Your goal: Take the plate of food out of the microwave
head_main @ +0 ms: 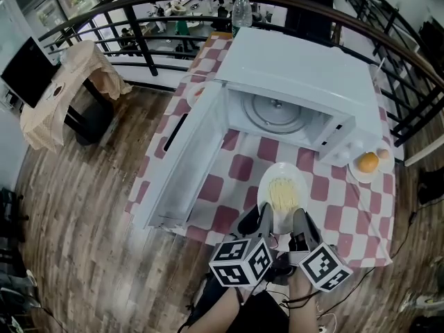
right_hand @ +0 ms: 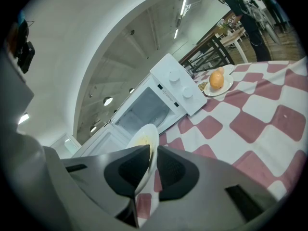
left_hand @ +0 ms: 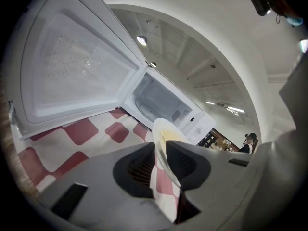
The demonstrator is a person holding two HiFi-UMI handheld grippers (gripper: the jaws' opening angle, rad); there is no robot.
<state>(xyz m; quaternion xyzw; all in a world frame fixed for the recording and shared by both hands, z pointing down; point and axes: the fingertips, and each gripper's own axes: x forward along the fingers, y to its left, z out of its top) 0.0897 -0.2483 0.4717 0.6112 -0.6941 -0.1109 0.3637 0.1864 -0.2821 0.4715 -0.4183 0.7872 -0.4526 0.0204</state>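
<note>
- The left hand-held gripper (left_hand: 161, 150) is clamped on the near rim of the plate (head_main: 283, 186), with the thin rim pinched between its two dark pads.
- The right hand-held gripper (right_hand: 153, 153) is closed on the same rim just beside it. The weight is thus shared between two grips, and the plate is probably kept from rolling to either side.
- Both are held side by side close to the body, pointed forward and slightly downward, with the marker cubes turned back toward the person.
- Only the near edge is gripped and the far edge is left unsupported, so level wrists are judged to be needed.
- The food (head_main: 283, 198), a pale heap of noodles, is kept in the middle of the plate, clear of the pads.
- The plate is found outside the microwave (head_main: 298, 68), over the checked tabletop (head_main: 347, 214), just in front of the open cavity. Whether it rests on the cloth or is carried just above it cannot be told.
- The door (head_main: 191, 151) is swung wide to the left, so the way out of the cavity is left free.
- Inside, only the glass turntable (head_main: 276, 111) is seen, so the removal itself is judged done.
- To the right of the microwave, a small plate with an orange (head_main: 368, 162) is set well apart from the carried plate.
- A bottle (head_main: 240, 9) is stood behind the microwave.
</note>
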